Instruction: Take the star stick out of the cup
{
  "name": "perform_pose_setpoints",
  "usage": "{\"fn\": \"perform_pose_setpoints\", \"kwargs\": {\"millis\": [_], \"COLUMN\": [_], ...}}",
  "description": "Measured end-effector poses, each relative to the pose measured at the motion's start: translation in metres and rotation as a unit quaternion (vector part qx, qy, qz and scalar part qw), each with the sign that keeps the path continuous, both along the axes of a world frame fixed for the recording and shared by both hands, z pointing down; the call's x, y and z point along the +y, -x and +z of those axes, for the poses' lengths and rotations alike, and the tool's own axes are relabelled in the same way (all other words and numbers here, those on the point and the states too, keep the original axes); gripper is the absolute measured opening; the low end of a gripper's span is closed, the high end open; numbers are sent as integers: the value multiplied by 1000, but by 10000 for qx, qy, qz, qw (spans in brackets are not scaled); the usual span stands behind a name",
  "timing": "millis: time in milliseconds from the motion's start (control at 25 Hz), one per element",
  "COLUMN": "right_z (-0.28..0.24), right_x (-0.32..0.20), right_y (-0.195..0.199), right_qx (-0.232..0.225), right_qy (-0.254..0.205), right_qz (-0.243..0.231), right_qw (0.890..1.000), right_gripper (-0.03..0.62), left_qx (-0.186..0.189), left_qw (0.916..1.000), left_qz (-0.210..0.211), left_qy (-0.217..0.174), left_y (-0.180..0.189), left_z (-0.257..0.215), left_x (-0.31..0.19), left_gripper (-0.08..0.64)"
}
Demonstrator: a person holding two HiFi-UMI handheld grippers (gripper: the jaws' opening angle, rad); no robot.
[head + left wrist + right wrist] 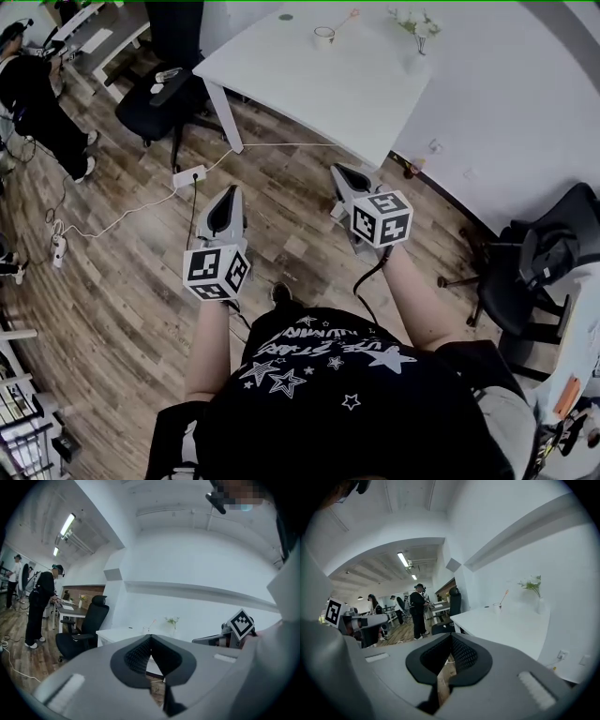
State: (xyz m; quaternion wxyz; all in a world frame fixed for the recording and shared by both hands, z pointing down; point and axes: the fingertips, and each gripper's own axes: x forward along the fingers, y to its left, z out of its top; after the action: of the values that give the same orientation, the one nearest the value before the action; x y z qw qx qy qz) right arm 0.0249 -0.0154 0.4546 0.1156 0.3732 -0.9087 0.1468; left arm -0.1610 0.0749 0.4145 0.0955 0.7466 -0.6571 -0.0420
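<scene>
Task not yet begun: star stick (349, 19) stands in cup (323, 37) on desk (281, 84). Left gripper (229, 193) and right gripper (340, 172) are closed, empty, and well apart from the cup.

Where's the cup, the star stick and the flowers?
cup (323, 43), head view, front wall.
star stick (344, 22), head view, middle of the stick.
flowers (417, 21), head view, the blossoms.

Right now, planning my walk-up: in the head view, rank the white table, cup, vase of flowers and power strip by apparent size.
1. white table
2. vase of flowers
3. The cup and power strip look about alike. The strip lies nearer the camera, so I won't rank them.
</scene>
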Motion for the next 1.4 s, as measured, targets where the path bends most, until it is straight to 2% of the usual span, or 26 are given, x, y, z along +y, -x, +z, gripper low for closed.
{"fn": "perform_pose_setpoints", "kwargs": {"millis": [360, 760, 960, 1240, 1400], "right_z": [1, -8, -15, -26, -36], "right_x": [-52, -119, -185, -299, -360], "right_y": [46, 48, 49, 44, 35], "right_qx": [-50, -160, -312, -468, -497], "right_qy": [41, -24, -114, -155, -138], "right_qz": [482, 752, 887, 1029, 1126], "right_qw": [9988, 9970, 9955, 9935, 9923], "right_gripper": [15, 15, 15, 15, 15], "left_qx": [-15, -45, -165, -284, -121], "left_qw": [9990, 9987, 9989, 9985, 9988], "left_qz": [428, 496, 441, 473, 477], "left_qy": [89, 51, 14, 22, 16], "left_y": [48, 66, 80, 86, 82], "left_z": [4, 3, 1, -7, -17], "left_x": [-49, -108, -156, -261, -322], "left_gripper": [3, 3, 3, 3, 3]}}
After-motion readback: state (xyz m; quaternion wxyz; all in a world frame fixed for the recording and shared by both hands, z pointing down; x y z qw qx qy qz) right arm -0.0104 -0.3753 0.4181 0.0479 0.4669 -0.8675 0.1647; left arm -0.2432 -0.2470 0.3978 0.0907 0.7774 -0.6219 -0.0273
